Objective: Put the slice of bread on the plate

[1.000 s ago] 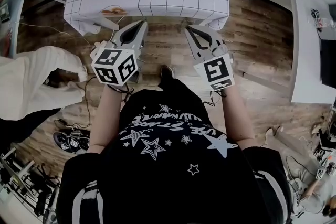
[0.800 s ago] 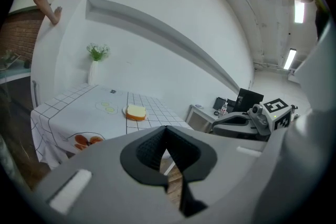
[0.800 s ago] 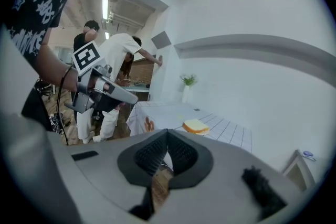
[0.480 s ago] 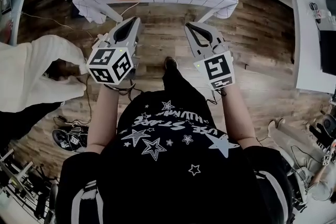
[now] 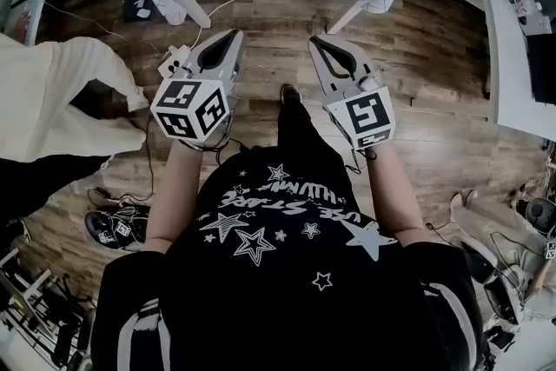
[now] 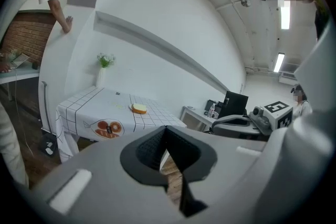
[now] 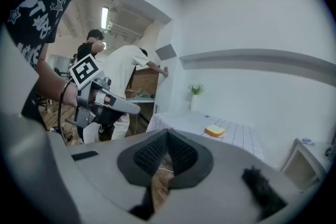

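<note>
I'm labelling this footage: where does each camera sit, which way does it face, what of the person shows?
Head view: on the person's head, looking steeply down: left tool, right tool, forearms, shirt, floor.
Left gripper view: on the left tool, facing the checked table and bread slice; right tool at right.
Right gripper view: on the right tool, facing that table; left tool, forearm at left.
Shared: both gripper views show table and bread slice.
</note>
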A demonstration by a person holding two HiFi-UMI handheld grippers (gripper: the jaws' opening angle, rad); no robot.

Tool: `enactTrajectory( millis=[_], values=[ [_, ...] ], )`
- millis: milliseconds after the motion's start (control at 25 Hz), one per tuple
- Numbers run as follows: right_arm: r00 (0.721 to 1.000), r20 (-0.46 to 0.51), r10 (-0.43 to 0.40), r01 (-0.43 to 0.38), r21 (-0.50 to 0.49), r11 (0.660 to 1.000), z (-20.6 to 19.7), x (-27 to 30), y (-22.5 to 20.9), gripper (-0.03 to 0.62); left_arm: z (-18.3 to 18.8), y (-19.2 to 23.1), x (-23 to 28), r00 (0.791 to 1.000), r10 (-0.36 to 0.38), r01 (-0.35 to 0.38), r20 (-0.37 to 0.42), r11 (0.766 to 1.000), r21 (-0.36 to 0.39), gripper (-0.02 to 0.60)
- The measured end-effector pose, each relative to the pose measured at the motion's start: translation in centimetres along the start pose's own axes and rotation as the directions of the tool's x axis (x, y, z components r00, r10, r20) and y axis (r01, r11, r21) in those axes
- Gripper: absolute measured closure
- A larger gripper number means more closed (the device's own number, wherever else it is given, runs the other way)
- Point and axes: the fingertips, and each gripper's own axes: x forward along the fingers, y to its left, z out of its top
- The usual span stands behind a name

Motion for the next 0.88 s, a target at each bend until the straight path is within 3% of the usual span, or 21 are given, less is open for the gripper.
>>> enactTrajectory(
  millis=[320, 480, 720, 880],
  values=[
    [0.997, 0.033, -0.066, 0.067, -0.007, 0.998, 1.6, -4.0, 6.3, 0.58, -1.6, -1.9, -7.1, 0.999, -0.034, 0.033, 0.024, 0.999, 0.027, 0.572],
    [0.994, 0.028, -0.107, 0.108, -0.029, 0.994, 2.1, -6.7, 8.8, 0.58, -1.9, -3.7, -9.9, 0.997, -0.07, 0.067, 0.036, 0.995, 0.078, 0.572],
    [0.973, 0.01, -0.23, 0.23, -0.04, 0.972, 2.5, -10.1, 10.4, 0.58, -1.9, -6.1, -12.8, 0.991, -0.118, 0.109, 0.069, 0.986, 0.129, 0.572],
    [0.969, 0.001, -0.247, 0.247, -0.032, 0.969, 2.4, -12.2, 11.4, 0.58, -2.6, -7.5, -13.8, 0.988, -0.136, 0.125, 0.073, 0.982, 0.139, 0.572]
  ],
)
